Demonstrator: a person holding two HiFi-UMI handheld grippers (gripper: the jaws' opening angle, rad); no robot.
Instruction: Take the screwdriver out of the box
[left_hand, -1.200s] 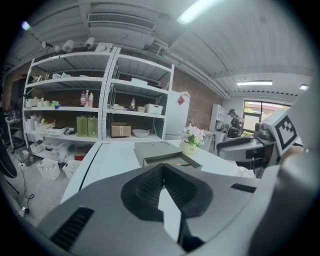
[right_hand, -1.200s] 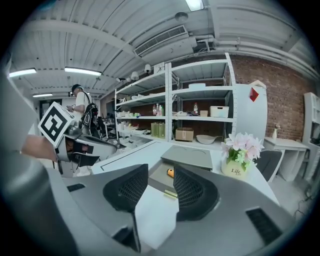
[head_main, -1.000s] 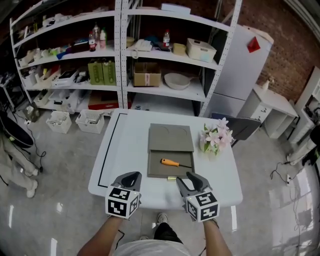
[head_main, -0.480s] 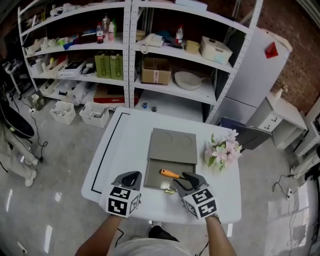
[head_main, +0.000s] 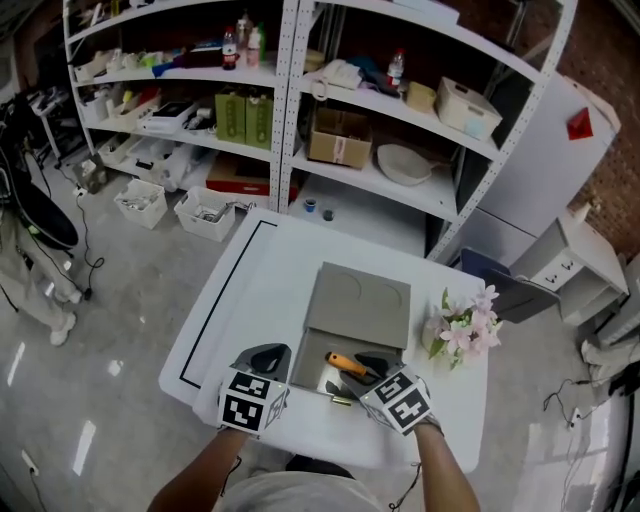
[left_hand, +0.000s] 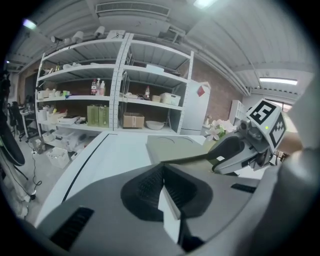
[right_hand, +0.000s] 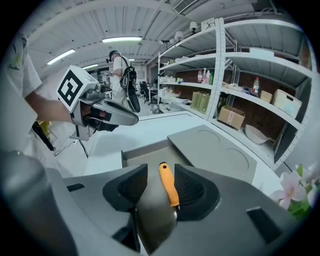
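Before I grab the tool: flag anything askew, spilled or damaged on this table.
Nothing stands out. The box is open, its lid flat behind it; the screwdriver lies inside between the open jaws of the right gripper; the flowers stand upright.

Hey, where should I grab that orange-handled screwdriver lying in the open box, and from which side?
Take the screwdriver by its orange handle, the thick part, lying flat in the box. Come down from above with the right tongs straddling it crosswise.
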